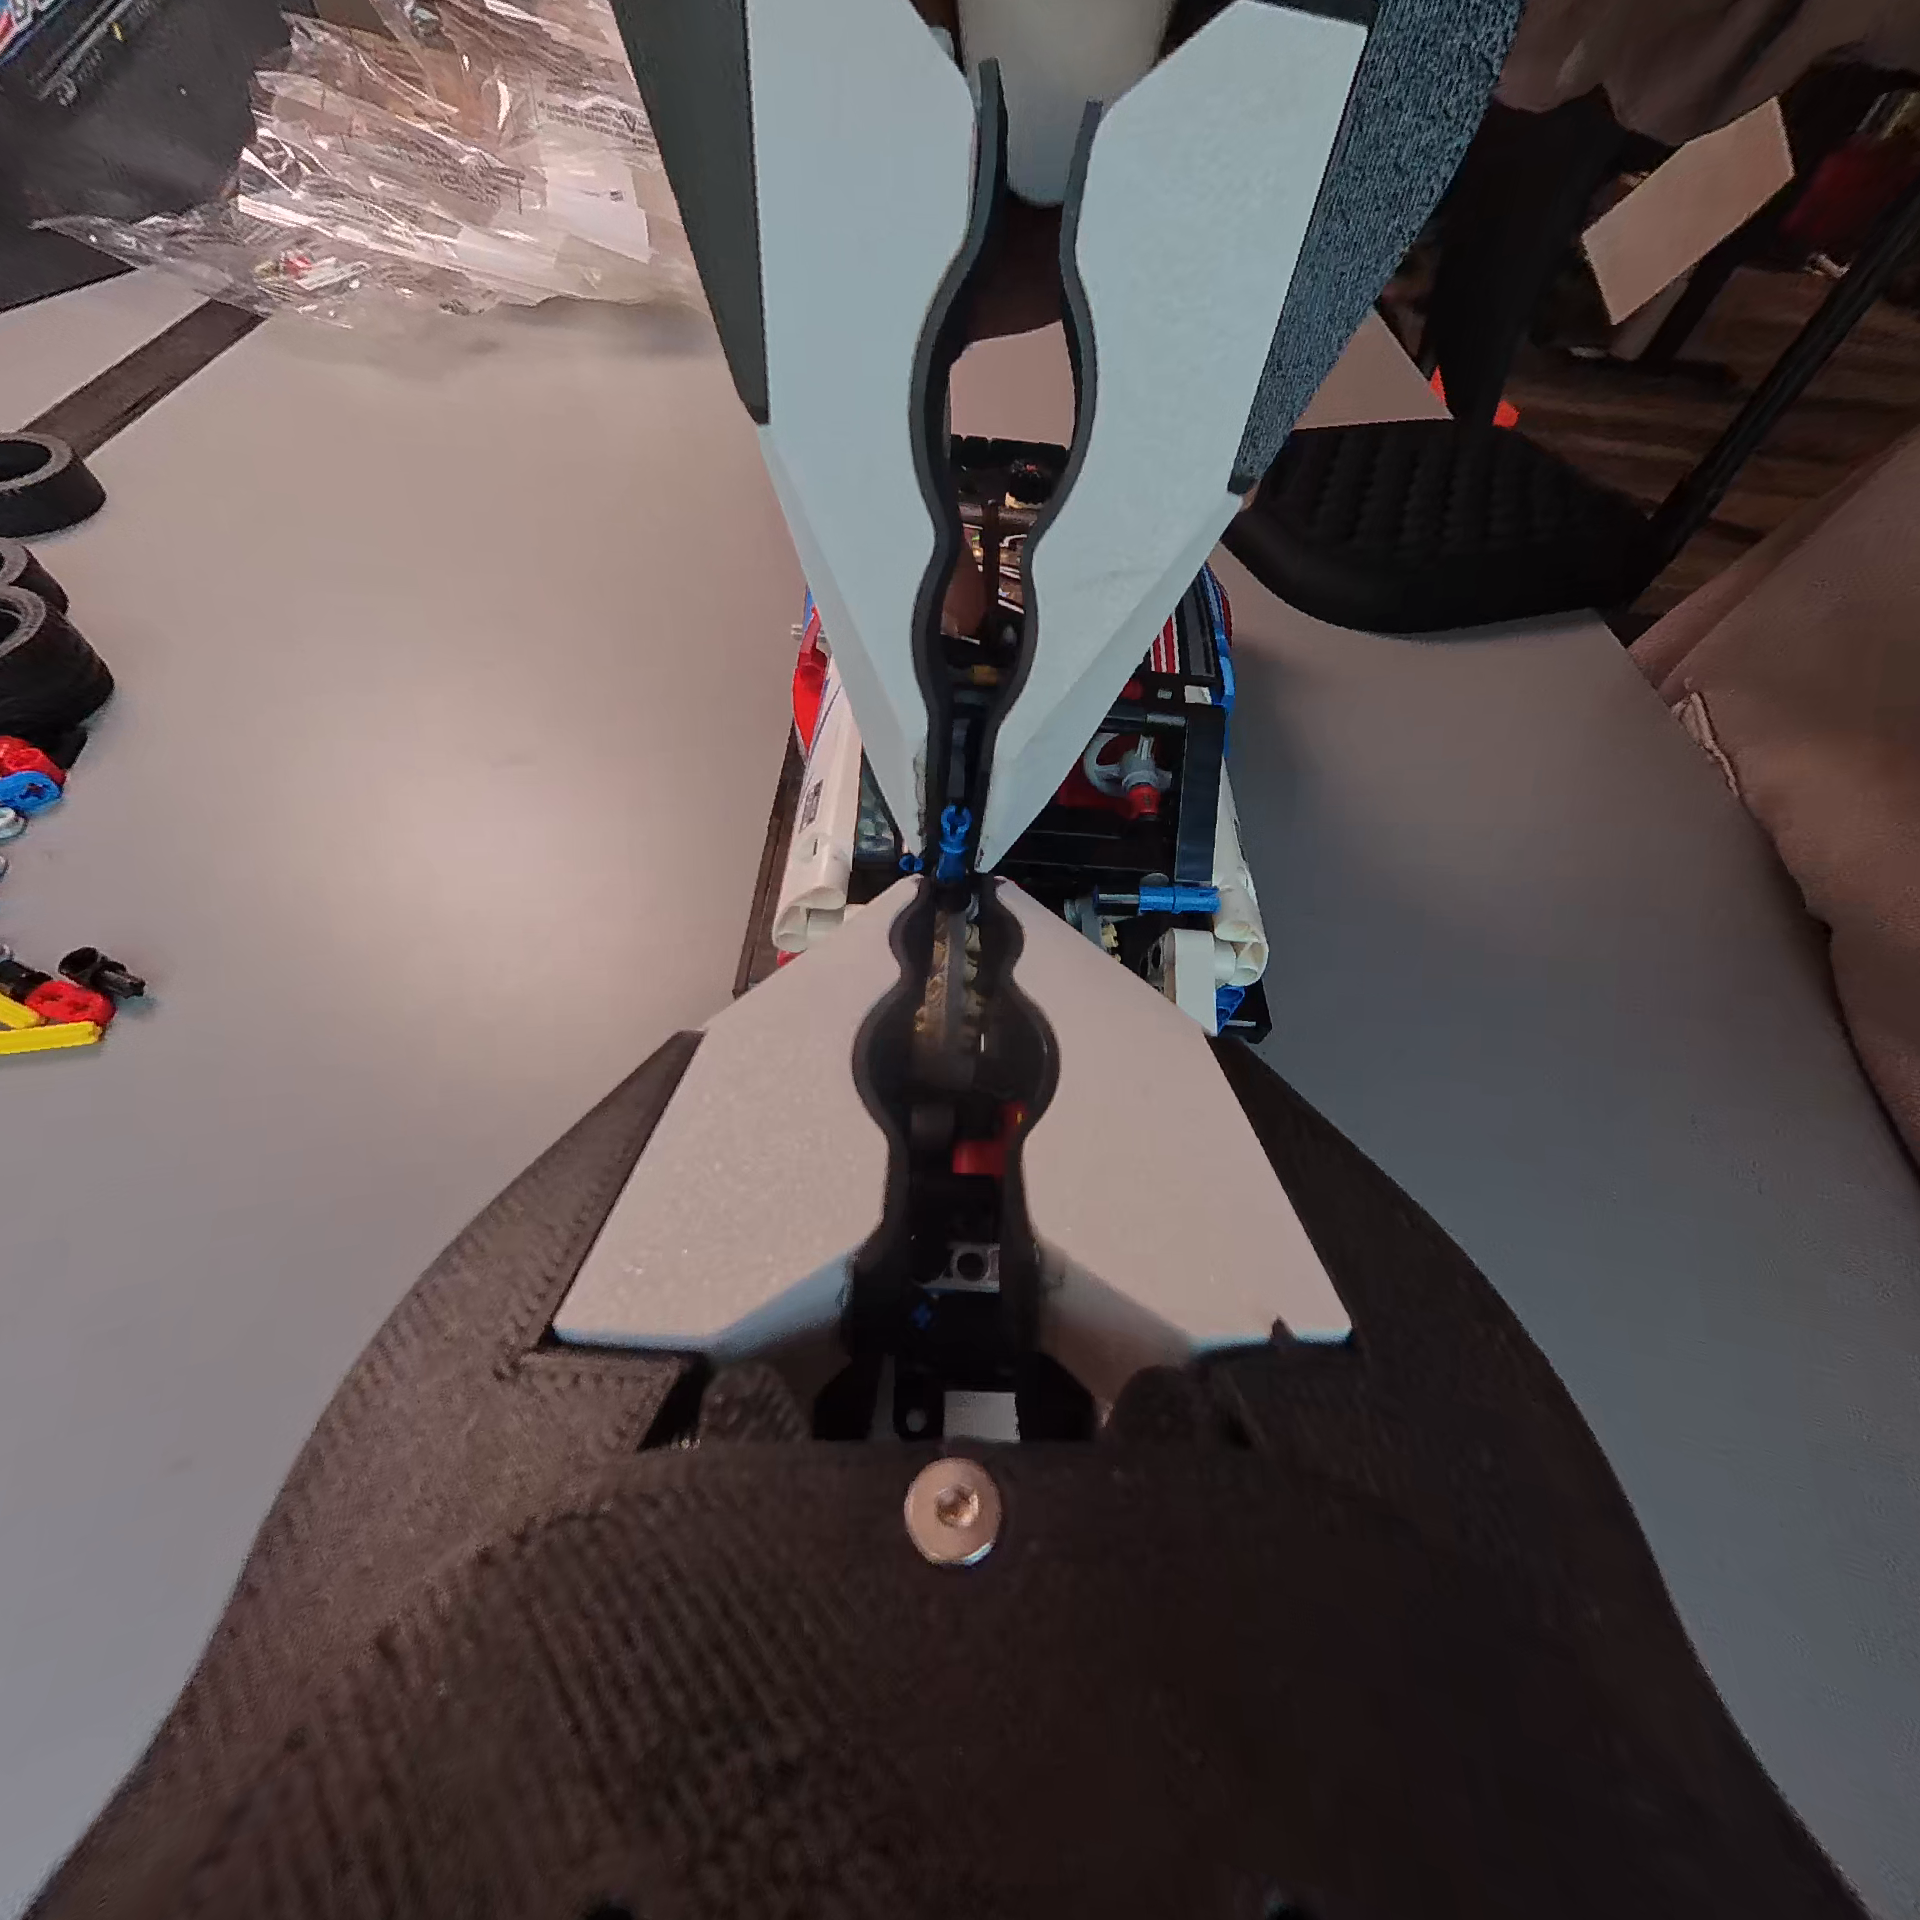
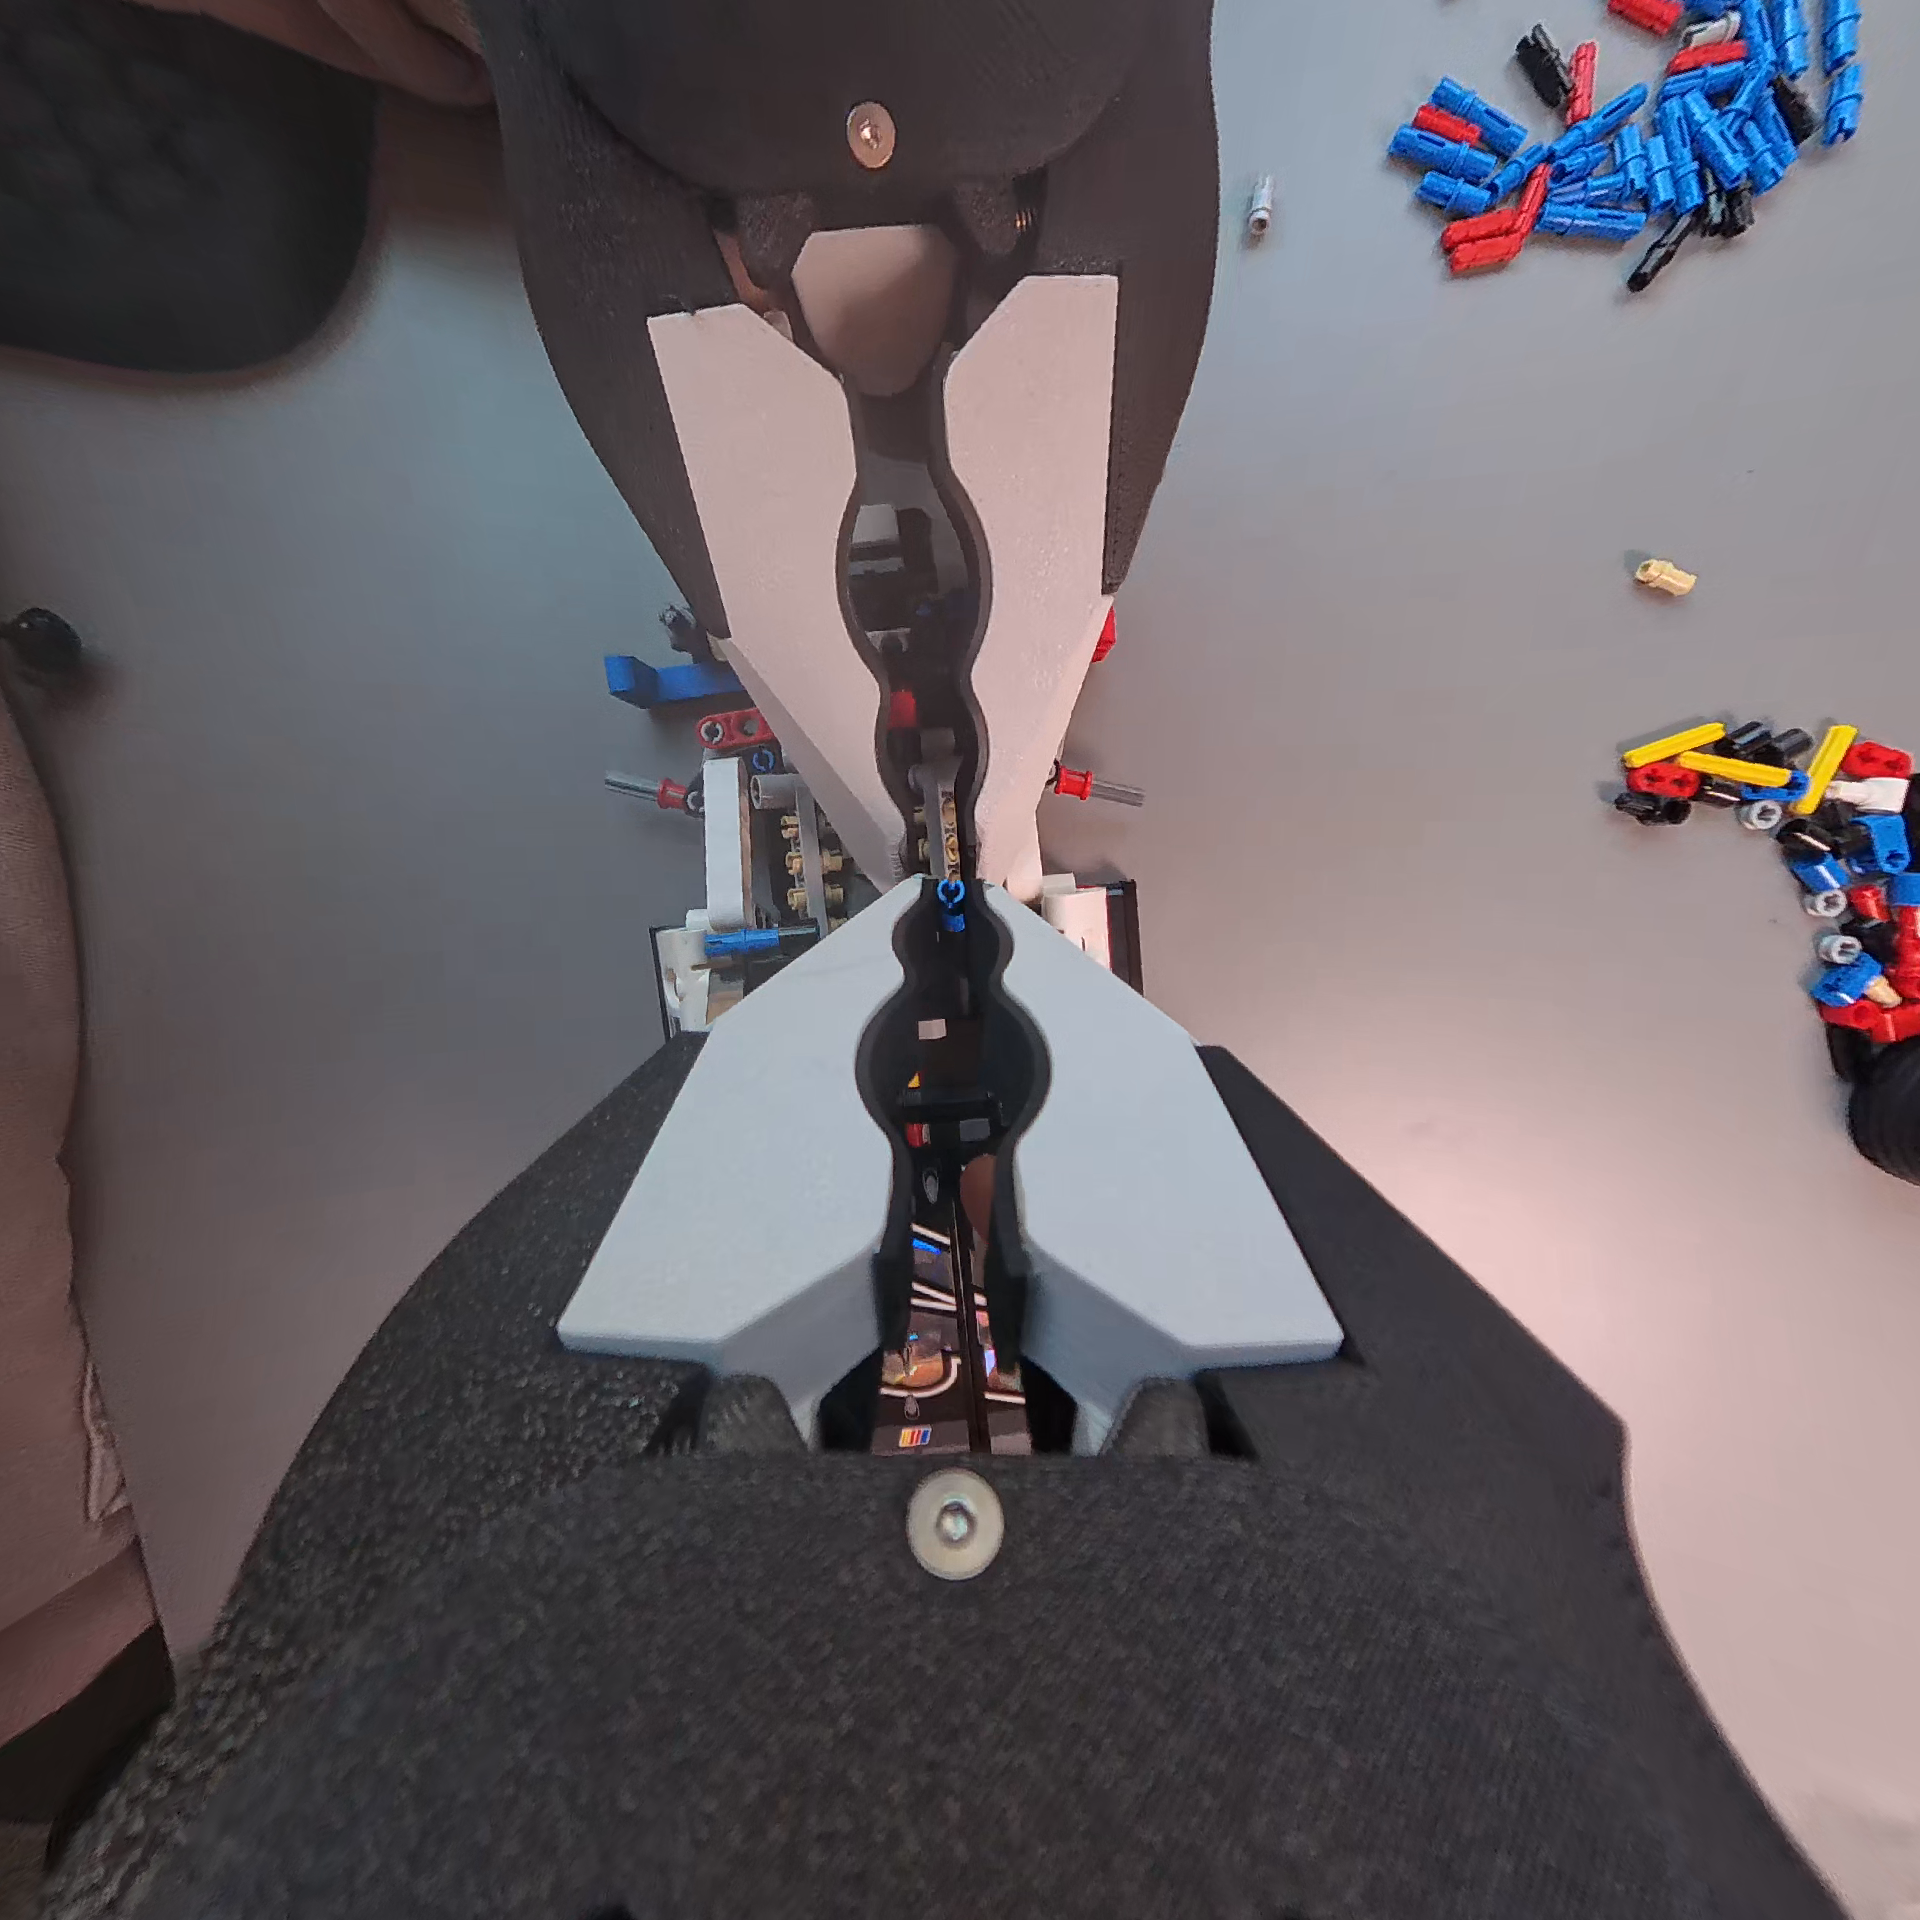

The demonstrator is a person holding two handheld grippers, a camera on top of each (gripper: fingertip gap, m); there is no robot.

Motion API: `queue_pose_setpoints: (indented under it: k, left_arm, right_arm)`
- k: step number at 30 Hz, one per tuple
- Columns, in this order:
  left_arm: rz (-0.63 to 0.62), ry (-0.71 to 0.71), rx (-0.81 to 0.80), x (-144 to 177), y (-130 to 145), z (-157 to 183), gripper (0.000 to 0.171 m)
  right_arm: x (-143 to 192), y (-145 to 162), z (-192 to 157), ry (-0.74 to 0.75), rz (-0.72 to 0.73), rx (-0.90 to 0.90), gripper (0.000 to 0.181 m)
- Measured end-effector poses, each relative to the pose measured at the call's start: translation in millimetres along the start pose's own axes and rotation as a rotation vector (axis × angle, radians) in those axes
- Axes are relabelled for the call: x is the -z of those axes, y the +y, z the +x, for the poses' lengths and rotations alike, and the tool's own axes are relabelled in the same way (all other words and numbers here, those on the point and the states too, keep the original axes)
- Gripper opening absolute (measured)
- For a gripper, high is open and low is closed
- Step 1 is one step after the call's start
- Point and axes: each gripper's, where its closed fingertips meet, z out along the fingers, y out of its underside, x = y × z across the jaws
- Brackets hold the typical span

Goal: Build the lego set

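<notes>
Jaws: both pairs nearly closed, tip to tip above the model. The right gripper (image 2: 951, 902) pinches a small blue pin (image 2: 949, 896) at its tips. The left gripper (image 1: 951, 891) has its tips meeting the same pin (image 1: 954, 831) from the opposite side; whether it grips the pin or only touches it cannot be told.

Model (image 1: 1184, 790): part-built car, black frame with white, red and blue panels, on the grey table (image 1: 436, 727) directly beneath both grippers.

Loose stock: heap of blue and red pins (image 2: 1652, 145) at far right of the right view; mixed small parts (image 2: 1808, 821) nearer; black tyres (image 1: 42, 644) and clear bags (image 1: 416, 177) in the left view.

Step in hand, as judged: passing or re-seating the pin between grippers before fitting it to the model.

Handling notes: keep one grip firm until the other has closed fully; hold the pin by one end so the other stays free for insertion; align its axis with the hole before pressing, since a short pin twists and drops easily.
</notes>
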Motion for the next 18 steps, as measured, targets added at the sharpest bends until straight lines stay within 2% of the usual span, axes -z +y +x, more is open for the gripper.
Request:
queue_pose_setpoints:
  k: [8,12,18]
  left_arm:
    - [0.019,-0.025,-0.020,-4,-4,3,0.009]
    - [-0.031,-0.012,-0.013,-10,-2,5,0.014]
    - [-0.046,-0.049,0.035,-15,-2,0,0.009]
  right_arm:
    - [2,4,-1,-0.016,0.000,-0.021,0.002]
    - [2,6,-2,-0.020,-0.015,-0.019,0.002]
    - [8,10,0,-0.005,0.001,-0.034,0.002]
